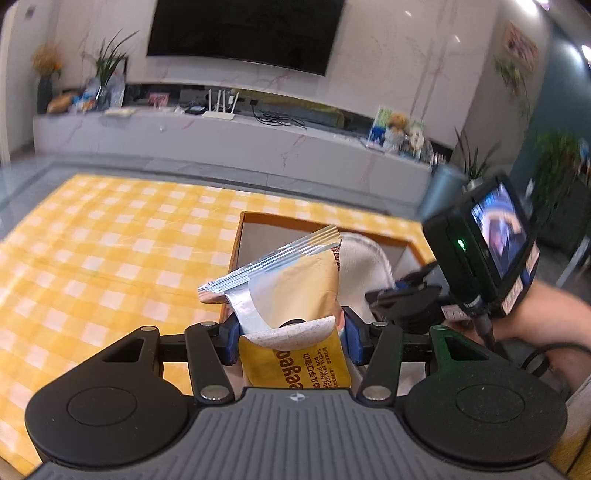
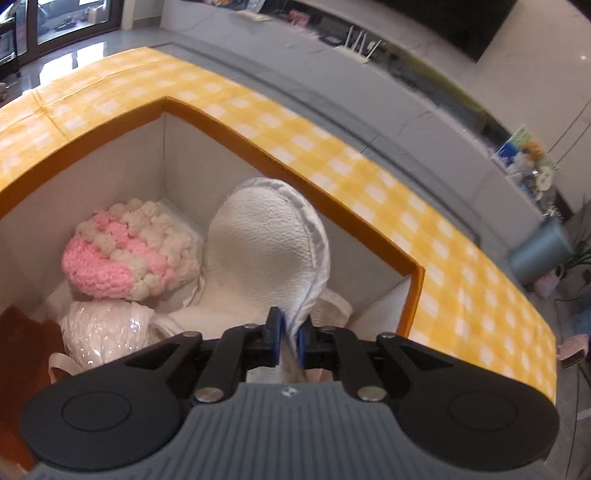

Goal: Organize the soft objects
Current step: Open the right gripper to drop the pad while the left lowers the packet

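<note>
Yellow-checked tablecloth (image 1: 110,240) fills frame left; TV (image 1: 243,29) and marble console (image 1: 221,136) behind. Orange-rimmed box (image 2: 295,177) at centre. Left gripper (image 1: 288,332) pinches wet-wipes pack (image 1: 295,288). Right gripper (image 2: 290,334) pinches white slipper (image 2: 266,243) over the box, beside pink knit hat (image 2: 122,251).

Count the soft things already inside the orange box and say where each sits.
3 clearly: the pink-and-cream knitted hat at the left, a clear-wrapped white bundle below it, and the white pad held in the right gripper. More fabric underneath may be hidden.
</note>
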